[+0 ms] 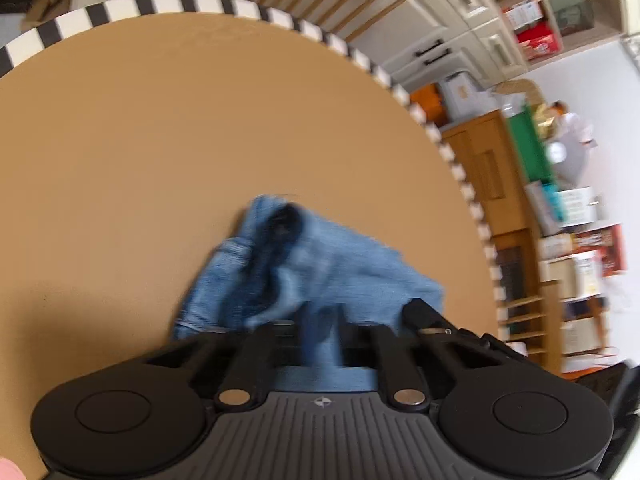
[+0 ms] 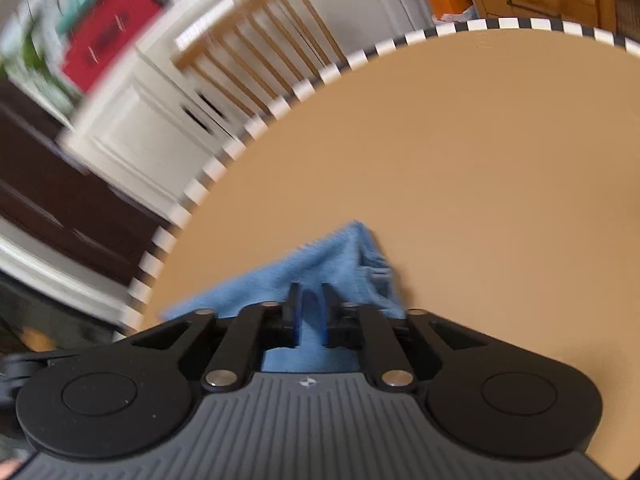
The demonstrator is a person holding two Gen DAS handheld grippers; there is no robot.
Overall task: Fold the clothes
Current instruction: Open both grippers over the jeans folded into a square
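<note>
A blue denim garment (image 1: 304, 268) hangs bunched over the round tan table (image 1: 200, 128). My left gripper (image 1: 320, 328) is shut on the denim, with cloth between its jaws. In the right wrist view the same denim garment (image 2: 328, 264) rises in a peak in front of my right gripper (image 2: 310, 304), which is shut on a fold of it. Both views are blurred by motion. The rest of the garment is hidden behind the gripper bodies.
The table has a black-and-white striped rim (image 1: 452, 152). A wooden chair (image 2: 256, 40) stands at its far side. White cabinets (image 2: 160, 120), a wooden cabinet (image 1: 492, 172) and cluttered shelves (image 1: 576, 240) surround the table.
</note>
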